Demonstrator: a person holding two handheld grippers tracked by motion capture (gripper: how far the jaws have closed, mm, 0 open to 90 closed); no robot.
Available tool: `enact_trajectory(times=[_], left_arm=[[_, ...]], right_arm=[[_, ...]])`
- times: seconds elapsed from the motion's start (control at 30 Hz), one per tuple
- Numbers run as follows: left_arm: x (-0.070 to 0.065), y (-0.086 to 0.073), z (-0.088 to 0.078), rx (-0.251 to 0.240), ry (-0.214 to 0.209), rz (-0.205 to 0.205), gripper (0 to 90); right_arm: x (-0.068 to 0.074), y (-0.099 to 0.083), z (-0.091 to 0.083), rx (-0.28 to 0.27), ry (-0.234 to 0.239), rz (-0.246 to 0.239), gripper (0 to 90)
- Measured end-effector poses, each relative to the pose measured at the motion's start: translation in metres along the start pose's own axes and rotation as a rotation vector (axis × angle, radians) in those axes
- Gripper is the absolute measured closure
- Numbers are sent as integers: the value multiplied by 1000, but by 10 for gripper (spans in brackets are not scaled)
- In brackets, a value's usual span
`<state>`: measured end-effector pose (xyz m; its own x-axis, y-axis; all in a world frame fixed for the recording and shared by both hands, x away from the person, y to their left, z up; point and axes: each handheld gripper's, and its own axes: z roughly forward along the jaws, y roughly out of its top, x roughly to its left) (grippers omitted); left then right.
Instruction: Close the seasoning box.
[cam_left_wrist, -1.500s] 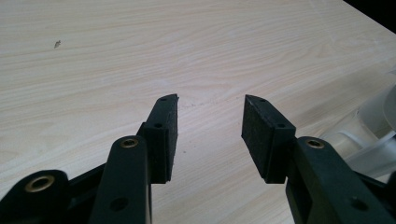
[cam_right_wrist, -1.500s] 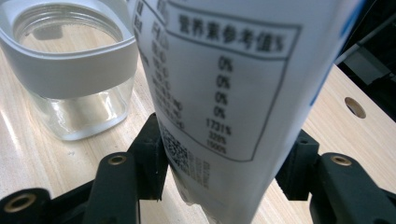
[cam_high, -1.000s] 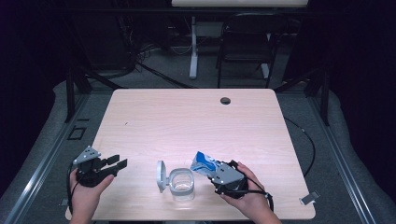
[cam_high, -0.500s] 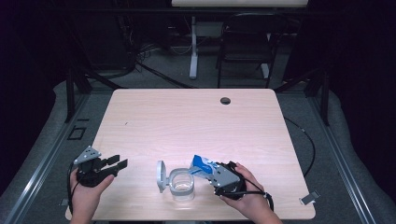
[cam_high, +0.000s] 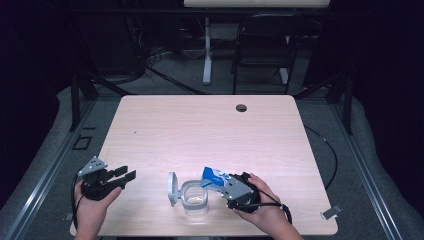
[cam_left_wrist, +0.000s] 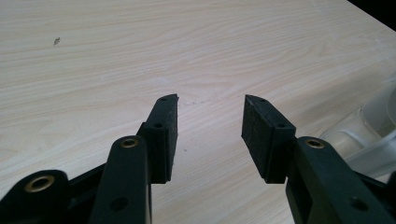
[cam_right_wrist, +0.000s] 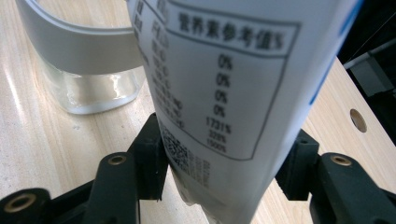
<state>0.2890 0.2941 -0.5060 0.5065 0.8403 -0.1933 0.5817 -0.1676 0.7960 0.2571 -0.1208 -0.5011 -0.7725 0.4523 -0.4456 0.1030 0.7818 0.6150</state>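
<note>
Tipped a shade lower toward the jar versus a second ago: blue-and-white packet (cam_high: 212, 176), top end now leaning over the rim. Barely any change in the last half second, so reads as settled in pour position, not swinging.

Held low on its body by right tool (cam_high: 220, 181), jaws wide and pads pressing both sides of the packet (cam_right_wrist: 224, 93) in the right gripper view, printed nutrition panel facing the camera. Clenched on the packet, firm hold by the look of it. Whether the packet's top is torn open: cannot tell. No contents seen falling.

Just beside and left of the packet: clear glass jar (cam_high: 194, 197), upright on the desk (cam_high: 200, 130) near its front edge, looks empty. Hinged lid (cam_high: 172, 186) swung open, standing on edge at the jar's left, mouth free. Same jar (cam_right_wrist: 88, 88) close behind the packet in the right gripper view.

Well apart at front left: left tool (cam_high: 127, 175), released, nothing between the pads (cam_left_wrist: 210, 121), hovering just over bare wood, same spot as before. Not steadying the jar.

Judgement: pouring step set up but not yet under way; needs more tilt over the mouth. Risk: unsteadied jar nudged, or spill onto desk.
</note>
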Motion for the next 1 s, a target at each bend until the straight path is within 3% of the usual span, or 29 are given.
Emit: enact_trajectory(times=[0.43, 0.6, 1.0], left_arm=[[1, 0, 0, -7, -1, -2, 566], [1, 0, 0, -7, 0, -4, 566], [1, -1, 0, -5, 2, -6, 566]], right_arm=[[1, 6, 1, 28, 5, -46, 449], [3, 8, 1, 48, -8, -92, 449], [7, 12, 3, 76, -17, -147, 449]])
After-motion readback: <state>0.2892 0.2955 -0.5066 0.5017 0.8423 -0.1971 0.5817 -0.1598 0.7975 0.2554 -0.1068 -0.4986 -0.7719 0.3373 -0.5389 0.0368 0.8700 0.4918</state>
